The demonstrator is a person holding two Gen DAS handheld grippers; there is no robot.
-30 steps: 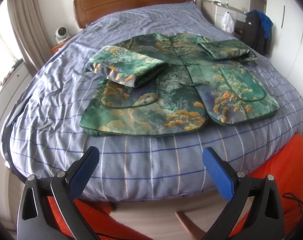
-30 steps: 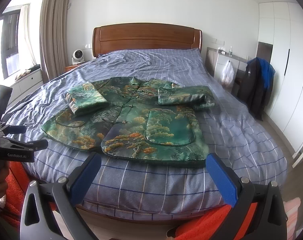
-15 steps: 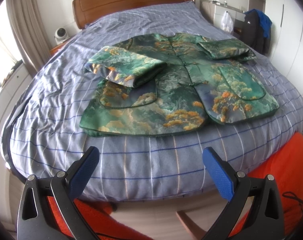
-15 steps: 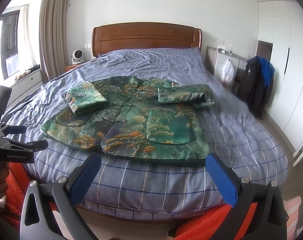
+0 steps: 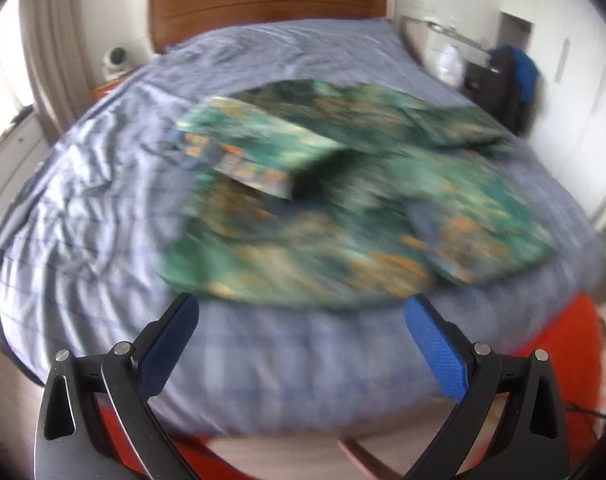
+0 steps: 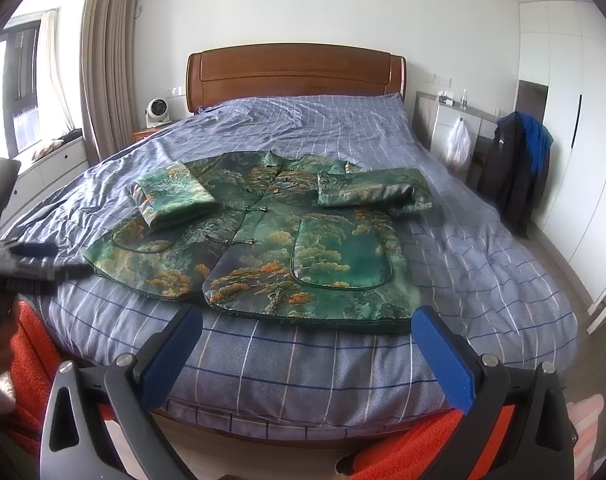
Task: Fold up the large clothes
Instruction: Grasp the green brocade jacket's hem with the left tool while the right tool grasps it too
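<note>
Both the left gripper (image 5: 303, 308) and right gripper (image 6: 307, 320) hang spread and empty just short of the brocade jacket's (image 6: 263, 240) hem, which runs crosswise ahead of them.

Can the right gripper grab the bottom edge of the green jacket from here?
Probably yes. The right gripper is open and empty, and the jacket lies flat on the bed just ahead of it. Nothing sits between them; the hem near the bed's front edge is uncovered.
</note>
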